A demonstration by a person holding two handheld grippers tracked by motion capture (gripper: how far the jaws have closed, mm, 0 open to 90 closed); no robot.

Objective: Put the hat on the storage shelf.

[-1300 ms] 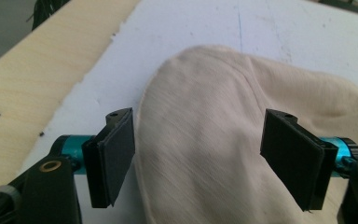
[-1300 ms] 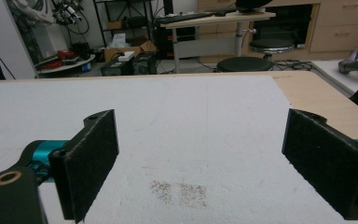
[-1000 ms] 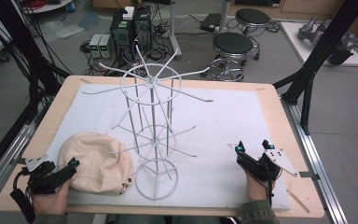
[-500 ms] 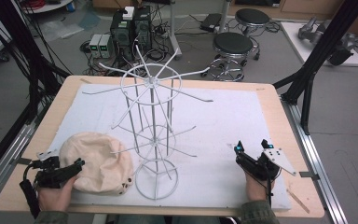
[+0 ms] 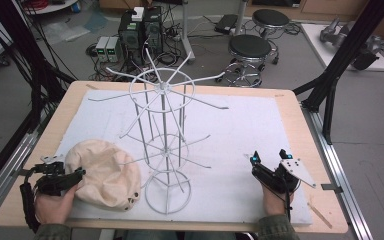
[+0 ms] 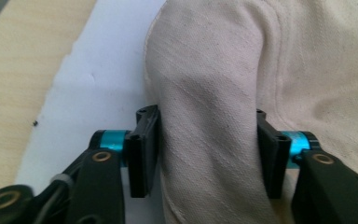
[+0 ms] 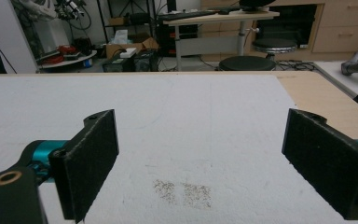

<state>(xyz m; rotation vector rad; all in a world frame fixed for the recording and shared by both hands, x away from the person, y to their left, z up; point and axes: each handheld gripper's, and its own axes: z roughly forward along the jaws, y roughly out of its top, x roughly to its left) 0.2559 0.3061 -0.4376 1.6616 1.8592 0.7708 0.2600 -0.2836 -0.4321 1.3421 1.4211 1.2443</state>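
Shifted rightward since a second ago: left gripper (image 5: 72, 176), jaws just closing, now clamped on a fold of cream cloth cap (image 5: 105, 172) at its left edge. Cap lying on white padded mat (image 5: 240, 125) over wooden surface (image 5: 300, 107), just beside white wire rack (image 5: 165, 150). Right gripper (image 5: 269, 159) resting on mat, jaws wide apart, holding nothing.

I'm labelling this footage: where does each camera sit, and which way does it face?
High view: above the person's side, looking forward and down on the table; both forearms and claws show.
Left gripper view: rides the left claw, facing the cream hat pinched between its jaws.
Right gripper view: rides the open right claw, facing across the white mat.
High and left views share the hat.
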